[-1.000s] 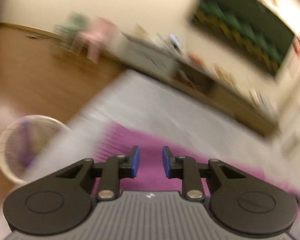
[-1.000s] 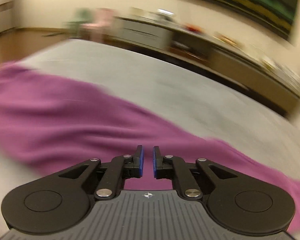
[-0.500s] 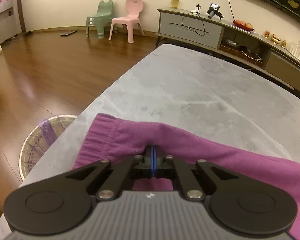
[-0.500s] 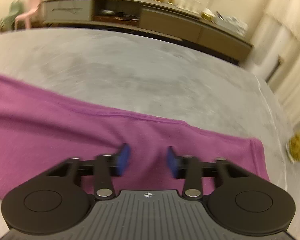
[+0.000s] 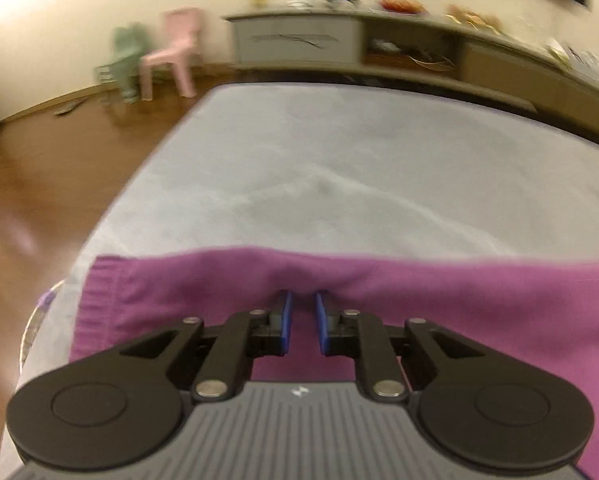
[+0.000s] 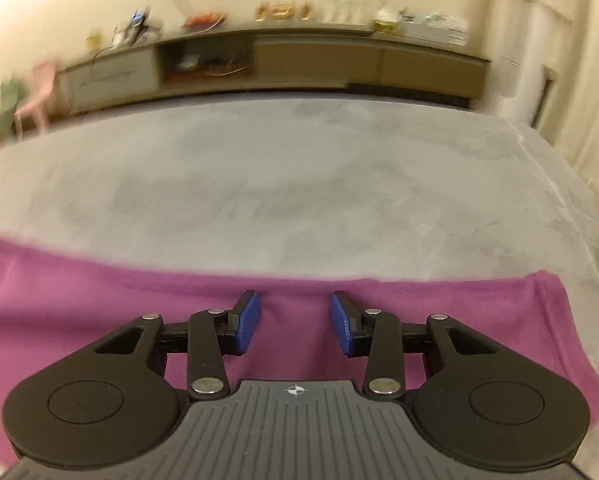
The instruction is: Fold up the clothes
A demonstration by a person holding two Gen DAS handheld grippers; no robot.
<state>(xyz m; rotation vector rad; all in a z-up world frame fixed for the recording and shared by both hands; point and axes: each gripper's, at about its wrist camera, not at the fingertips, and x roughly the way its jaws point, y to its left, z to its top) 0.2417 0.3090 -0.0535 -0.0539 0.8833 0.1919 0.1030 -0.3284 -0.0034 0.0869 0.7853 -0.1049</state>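
A purple garment (image 5: 479,308) lies spread flat across the grey table's (image 5: 359,168) near edge.

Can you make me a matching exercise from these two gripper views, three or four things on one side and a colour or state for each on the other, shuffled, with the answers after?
Things:
1. left gripper
2. right gripper
3. garment
4. table
5. small chair

Colour or state:
A. grey, marbled surface
B. pink, standing on the wood floor
C. jaws wide apart over the cloth
D. purple, spread along the near edge of the table
E. jaws only a narrow gap apart, at the cloth's far edge

Pairs: 1-E, 2-C, 3-D, 4-A, 5-B
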